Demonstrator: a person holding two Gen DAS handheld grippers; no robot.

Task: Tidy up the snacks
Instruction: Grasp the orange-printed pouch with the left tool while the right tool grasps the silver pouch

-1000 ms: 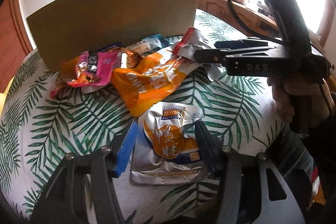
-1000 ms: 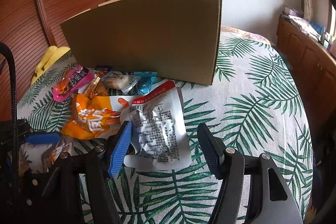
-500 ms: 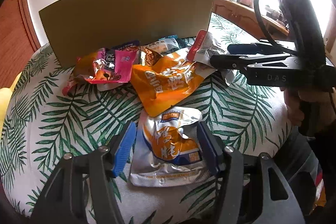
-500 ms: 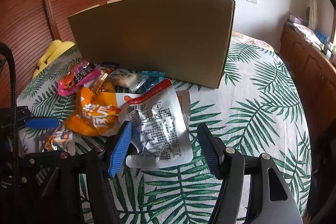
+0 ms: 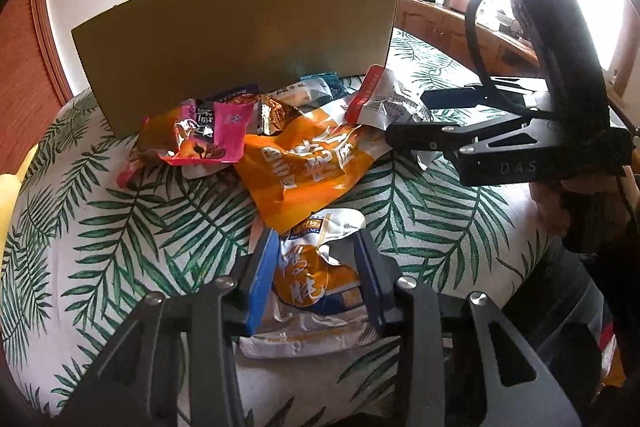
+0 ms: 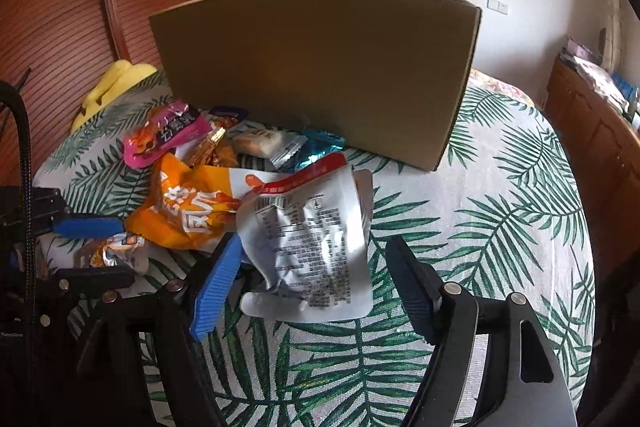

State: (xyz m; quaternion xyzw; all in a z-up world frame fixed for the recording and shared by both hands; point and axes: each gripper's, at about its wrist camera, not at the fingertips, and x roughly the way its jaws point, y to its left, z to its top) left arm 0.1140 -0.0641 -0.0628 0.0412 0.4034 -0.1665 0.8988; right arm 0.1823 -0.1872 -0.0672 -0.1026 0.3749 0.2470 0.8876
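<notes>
Looking at where this is at, I'd say it's barely getting started: the snacks are all lying in a heap on the leaf-print bed [image 6: 500, 227] right in front of the cardboard box [image 6: 320, 67], and I can't tell whether anything is inside it yet. The left gripper [image 5: 316, 267] is sitting down on the silver and orange pouch [image 5: 316, 279], nearest of the lot; its jaws have just been closing and are now pinching that pouch from both sides, crinkling it. The right gripper [image 6: 316, 267] is hovering over the silver packet with the red top [image 6: 312, 227]; its jaws have just been opening wider and are standing well apart, the packet between them but nothing gripped. Left to go, by my reckoning: the big orange bag [image 6: 188, 211], the pink packet [image 6: 164, 139], the blue-wrapped candy [image 6: 320, 143] and a few small ones tucked against the box. So basically everything.
</notes>
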